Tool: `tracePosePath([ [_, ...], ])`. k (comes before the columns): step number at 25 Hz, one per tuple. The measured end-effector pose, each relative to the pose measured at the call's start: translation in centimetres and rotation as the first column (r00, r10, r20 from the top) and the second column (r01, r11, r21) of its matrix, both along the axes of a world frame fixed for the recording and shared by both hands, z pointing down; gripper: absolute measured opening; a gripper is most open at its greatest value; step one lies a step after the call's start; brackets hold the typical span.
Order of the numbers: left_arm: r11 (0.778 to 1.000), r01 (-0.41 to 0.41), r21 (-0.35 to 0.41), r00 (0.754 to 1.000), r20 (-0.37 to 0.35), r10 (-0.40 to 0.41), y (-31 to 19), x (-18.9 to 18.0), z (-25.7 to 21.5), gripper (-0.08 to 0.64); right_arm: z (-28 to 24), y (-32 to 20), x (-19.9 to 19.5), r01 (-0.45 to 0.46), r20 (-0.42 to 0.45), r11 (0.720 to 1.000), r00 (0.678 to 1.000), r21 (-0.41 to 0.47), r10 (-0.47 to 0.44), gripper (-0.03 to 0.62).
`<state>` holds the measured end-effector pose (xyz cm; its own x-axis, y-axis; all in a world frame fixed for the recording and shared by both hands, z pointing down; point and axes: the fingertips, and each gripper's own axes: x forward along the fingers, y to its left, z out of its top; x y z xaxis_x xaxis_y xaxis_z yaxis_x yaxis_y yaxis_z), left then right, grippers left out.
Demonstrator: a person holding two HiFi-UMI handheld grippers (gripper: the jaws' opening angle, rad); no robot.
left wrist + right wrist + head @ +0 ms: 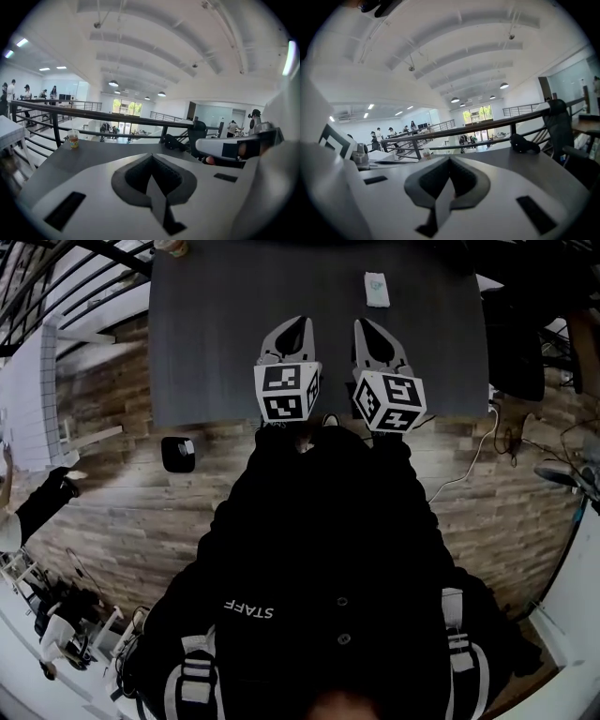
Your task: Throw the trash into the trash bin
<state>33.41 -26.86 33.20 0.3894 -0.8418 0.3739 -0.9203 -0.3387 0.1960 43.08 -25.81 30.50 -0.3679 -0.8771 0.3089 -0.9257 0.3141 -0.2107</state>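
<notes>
On one grey table point(216, 352), from the left: one cup point(172, 247) at far left; two grippers at near edge, left gripper point(304, 322) and right gripper point(362, 324), both clenched, holding nothing. Farther and slightly right, one white trash packet point(376, 289), lying flat, long axis running near to far.

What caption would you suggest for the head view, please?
Both shut and empty, the left tool and right tool hover over a dark grey table bearing a small white packet.

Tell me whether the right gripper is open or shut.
Shut. In the right gripper view, the two jaws of the right gripper meet along one seam, and nothing is between them.
</notes>
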Motion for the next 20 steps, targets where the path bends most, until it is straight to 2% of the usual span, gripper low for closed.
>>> tracePosePath([
  [8, 0.995, -0.012, -0.099, 1.0, 0.015, 0.013, -2.2, 3.2, 6.1, -0.001, 5.9, -3.2, 2.4, -0.018, -0.013, 0.995, 1.0, -0.103, 0.017, 0.015],
  [14, 0.989, -0.026, -0.146, 1.0, 0.014, 0.028, -4.3, 5.5, 10.5, -0.001, 10.8, -5.8, 4.5, -0.033, -0.043, 0.987, 0.999, -0.158, 0.027, 0.015],
  [20, 0.987, -0.034, -0.157, 0.999, 0.019, 0.038, -7.9, 7.0, 15.3, 0.0, 16.8, -9.4, 6.7, -0.046, -0.072, 0.98, 0.997, -0.193, 0.033, 0.017],
])
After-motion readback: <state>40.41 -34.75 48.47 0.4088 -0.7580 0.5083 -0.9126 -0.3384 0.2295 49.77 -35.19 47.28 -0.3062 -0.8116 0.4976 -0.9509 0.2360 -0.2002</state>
